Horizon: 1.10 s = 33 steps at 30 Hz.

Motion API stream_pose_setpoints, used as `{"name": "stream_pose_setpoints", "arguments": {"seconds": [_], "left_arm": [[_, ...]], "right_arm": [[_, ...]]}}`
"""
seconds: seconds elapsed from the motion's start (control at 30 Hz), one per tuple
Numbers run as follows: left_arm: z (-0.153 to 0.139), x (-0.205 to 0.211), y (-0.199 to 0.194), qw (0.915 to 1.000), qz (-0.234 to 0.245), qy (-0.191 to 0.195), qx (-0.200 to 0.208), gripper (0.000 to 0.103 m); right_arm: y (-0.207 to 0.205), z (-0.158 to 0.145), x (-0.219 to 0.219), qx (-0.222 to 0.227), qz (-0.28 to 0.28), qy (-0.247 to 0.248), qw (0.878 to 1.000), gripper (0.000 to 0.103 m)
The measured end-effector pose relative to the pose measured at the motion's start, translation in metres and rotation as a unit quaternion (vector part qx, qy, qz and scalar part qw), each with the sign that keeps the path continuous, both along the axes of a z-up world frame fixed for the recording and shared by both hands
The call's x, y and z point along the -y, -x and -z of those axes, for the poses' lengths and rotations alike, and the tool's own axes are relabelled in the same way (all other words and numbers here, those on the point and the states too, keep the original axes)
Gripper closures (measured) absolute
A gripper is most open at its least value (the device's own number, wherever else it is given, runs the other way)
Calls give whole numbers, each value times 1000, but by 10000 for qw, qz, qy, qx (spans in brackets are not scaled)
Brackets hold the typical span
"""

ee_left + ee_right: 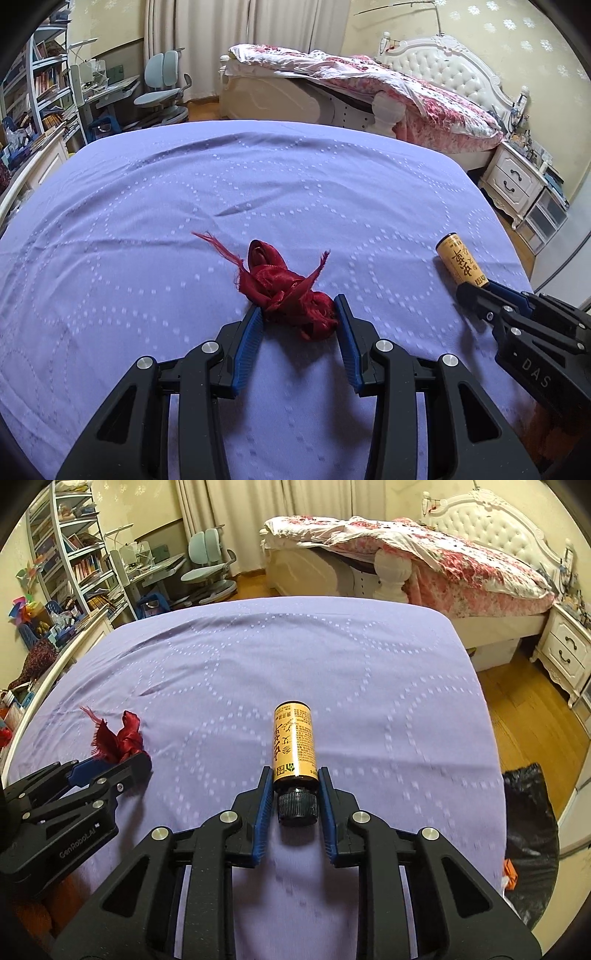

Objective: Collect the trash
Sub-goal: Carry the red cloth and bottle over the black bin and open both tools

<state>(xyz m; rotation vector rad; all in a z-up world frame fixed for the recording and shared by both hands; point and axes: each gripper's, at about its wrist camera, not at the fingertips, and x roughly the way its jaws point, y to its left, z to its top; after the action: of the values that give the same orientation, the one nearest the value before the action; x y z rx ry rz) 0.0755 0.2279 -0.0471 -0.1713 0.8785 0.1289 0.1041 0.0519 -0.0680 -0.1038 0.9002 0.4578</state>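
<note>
Grippers: two, the left gripper (298,309) at lower centre of the left wrist view, the right gripper (293,780) at lower centre of the right wrist view.
Bottles: one bottle (294,745), centre of the right wrist view.
Red cloth scraps: one cloth (286,291), centre of the left wrist view.
Purple sheets: one sheet (258,177), filling the middle.
Black bags: one bag (530,834), lower right.
Beds: one bed (406,88), upper right.
Chairs: one chair (164,86), upper left.
Nightstands: one nightstand (513,177), right edge.
Bookshelves: one bookshelf (70,550), upper left.
</note>
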Motion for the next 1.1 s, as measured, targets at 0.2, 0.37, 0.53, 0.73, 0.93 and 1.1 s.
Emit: {"name": "stream_pose_setpoints", "arguments": {"seconds": [0.2,0.37,0.53,0.73,0.93,1.1], "left_arm": [[-1,10,19,10000,40,-16,38,62],[1,15,26,10000,43,-69,11,62],[1,16,29,9999,0,-144,51,62],[2,18,28,9998,-30,-192,55,62],[0,21,32,9999,-26,-116,82,62],[-3,34,35,9998,67,-95,137,62]], "right_arm": [[24,2,14,-25,43,-15,10000,80],[25,2,18,-43,65,-31,10000,79],[23,4,17,-28,68,-26,10000,65],[21,5,15,22,81,29,10000,77],[27,3,24,52,88,-28,9999,80],[38,-5,42,154,214,-144,9995,80]]}}
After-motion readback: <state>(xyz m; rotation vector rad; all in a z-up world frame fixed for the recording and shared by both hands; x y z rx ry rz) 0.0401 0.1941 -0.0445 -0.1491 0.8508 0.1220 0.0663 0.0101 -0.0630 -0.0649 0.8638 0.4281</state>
